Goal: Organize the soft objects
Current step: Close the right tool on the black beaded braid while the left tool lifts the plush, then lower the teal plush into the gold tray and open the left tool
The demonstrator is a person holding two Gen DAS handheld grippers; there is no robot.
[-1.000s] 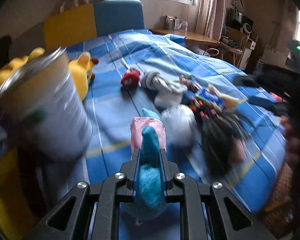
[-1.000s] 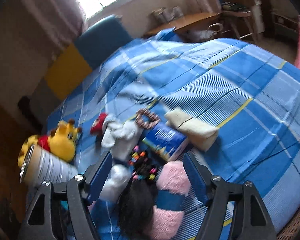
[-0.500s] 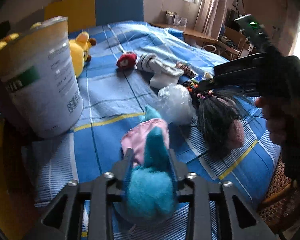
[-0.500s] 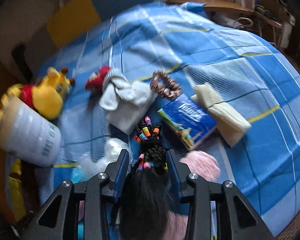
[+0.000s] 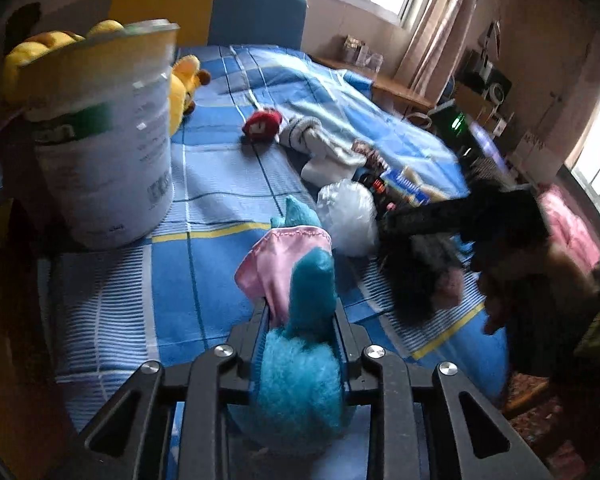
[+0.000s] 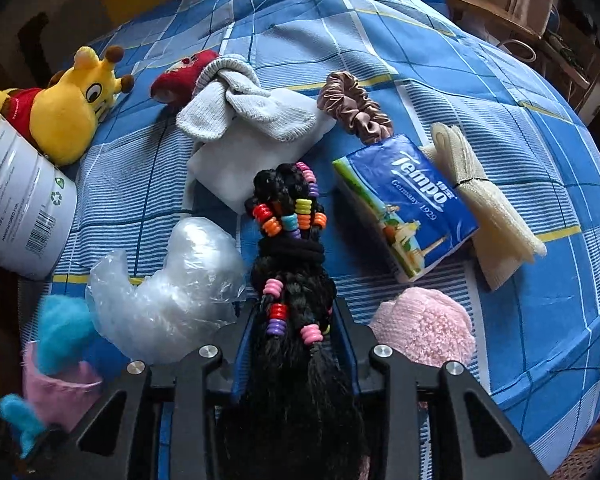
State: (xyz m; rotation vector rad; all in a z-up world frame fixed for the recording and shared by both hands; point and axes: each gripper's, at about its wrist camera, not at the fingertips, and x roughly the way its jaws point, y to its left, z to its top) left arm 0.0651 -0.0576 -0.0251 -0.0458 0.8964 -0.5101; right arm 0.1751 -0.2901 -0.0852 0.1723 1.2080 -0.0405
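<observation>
My left gripper (image 5: 300, 304) holds a fuzzy teal plush toy (image 5: 300, 372) wrapped in a pink cloth (image 5: 280, 256). Its jaws are closing and the pads press on the toy just above the blue plaid bedcover (image 5: 220, 184). My right gripper (image 6: 294, 308) points steeply down with its jaws closing. They squeeze a black braided hairpiece (image 6: 288, 208) strung with coloured beads, which lies on the bed. In the left wrist view the right gripper (image 5: 460, 216) and a hand sit to the right over the hairpiece (image 5: 416, 280). The teal toy (image 6: 60, 332) shows at the lower left of the right wrist view.
A tall tin can (image 5: 104, 140) stands left, a yellow giraffe plush (image 6: 72, 108) behind it. Around the hairpiece lie a crumpled clear bag (image 6: 172, 288), grey socks (image 6: 252, 120), a red plush (image 6: 180, 76), a scrunchie (image 6: 354, 108), a tissue pack (image 6: 408, 204), a cream cloth (image 6: 488, 208) and a pink fuzzy item (image 6: 424, 328).
My right gripper came down over the black hairpiece and its wide jaws drew in around it. The left gripper shifted slightly with the teal toy, its jaws widening, then narrowing.
</observation>
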